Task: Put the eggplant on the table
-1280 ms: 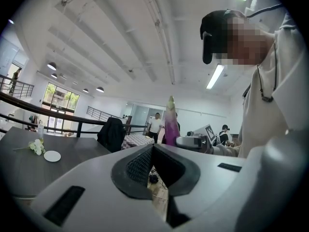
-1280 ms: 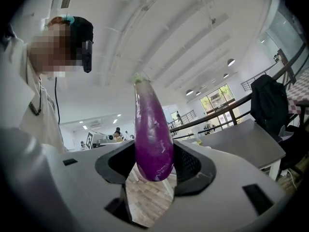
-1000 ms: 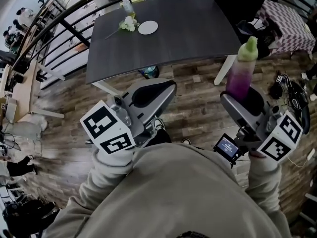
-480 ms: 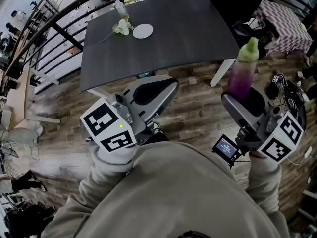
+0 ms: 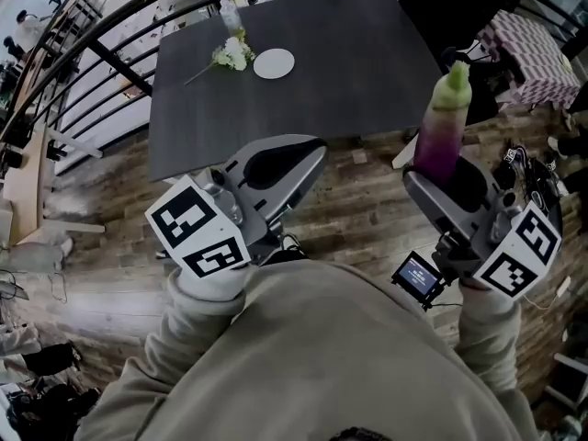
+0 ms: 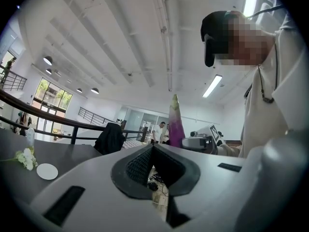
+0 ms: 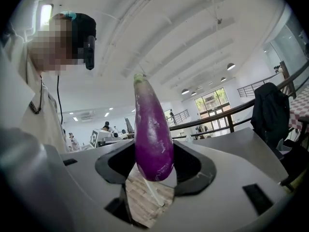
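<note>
Table (image 5: pixel 349 53) nearer now; right tool (image 5: pixel 446 177) grips upright eggplant (image 5: pixel 441 118).

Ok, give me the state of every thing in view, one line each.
eggplant, upright, stem end up, clamped at its lower end, not yet on the table.
right gripper, jaws shut on the eggplant.
left gripper, jaws together, nothing between them.
table, carries a plate and flowers near its far left corner.
plate, flat on the table, empty.
flowers, lying on the table beside the plate.
</note>
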The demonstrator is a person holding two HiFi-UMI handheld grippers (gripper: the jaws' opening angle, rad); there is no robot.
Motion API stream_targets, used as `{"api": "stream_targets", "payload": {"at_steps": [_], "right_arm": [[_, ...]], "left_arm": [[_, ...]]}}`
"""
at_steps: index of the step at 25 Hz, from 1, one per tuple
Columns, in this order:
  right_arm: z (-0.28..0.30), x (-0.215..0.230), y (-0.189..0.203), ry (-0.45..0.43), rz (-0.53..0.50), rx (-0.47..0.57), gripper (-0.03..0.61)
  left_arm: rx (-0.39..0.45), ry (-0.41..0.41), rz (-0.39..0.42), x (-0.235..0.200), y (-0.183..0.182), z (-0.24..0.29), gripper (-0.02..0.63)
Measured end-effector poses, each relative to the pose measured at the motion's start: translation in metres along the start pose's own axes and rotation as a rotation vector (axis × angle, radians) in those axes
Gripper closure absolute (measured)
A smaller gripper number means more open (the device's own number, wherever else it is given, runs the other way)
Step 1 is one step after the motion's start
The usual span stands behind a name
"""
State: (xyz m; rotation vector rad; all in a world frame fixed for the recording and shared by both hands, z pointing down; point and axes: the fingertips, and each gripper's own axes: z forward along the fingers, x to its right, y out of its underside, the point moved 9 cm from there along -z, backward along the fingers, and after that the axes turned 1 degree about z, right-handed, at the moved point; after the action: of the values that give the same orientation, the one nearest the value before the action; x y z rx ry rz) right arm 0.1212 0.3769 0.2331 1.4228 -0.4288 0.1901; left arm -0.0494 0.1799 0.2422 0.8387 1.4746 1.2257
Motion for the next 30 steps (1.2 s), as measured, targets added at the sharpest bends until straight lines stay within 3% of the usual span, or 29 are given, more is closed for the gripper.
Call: {"api": "stream_targets", "payload": {"at_steps": [10,16,22,30], "right_arm": [[0.111,-0.008,-0.014,-0.001,-0.009,-0.05,0.341],[0.162,-0.014,-0.015,-0.03,-0.017,-0.082,0.341],[0.218,0.007,-0.012,-0.059,-0.001,-0.119,0.341],[0.238,0.028,-0.029,-0.109,0.025,-0.126,0.341]], "left_arm": [[-0.001,-0.001,-0.006,-0.09,-0.022,-0.054,0.607],[-0.008,-0.012,-0.018,-0.12,-0.02,-0.087,0.607],[-0.018,-0.051,-0.062,-0.168,-0.009,-0.104,0.607],[-0.002,-0.115,-0.075,-0.174,-0.02,-0.106,0.607]]}}
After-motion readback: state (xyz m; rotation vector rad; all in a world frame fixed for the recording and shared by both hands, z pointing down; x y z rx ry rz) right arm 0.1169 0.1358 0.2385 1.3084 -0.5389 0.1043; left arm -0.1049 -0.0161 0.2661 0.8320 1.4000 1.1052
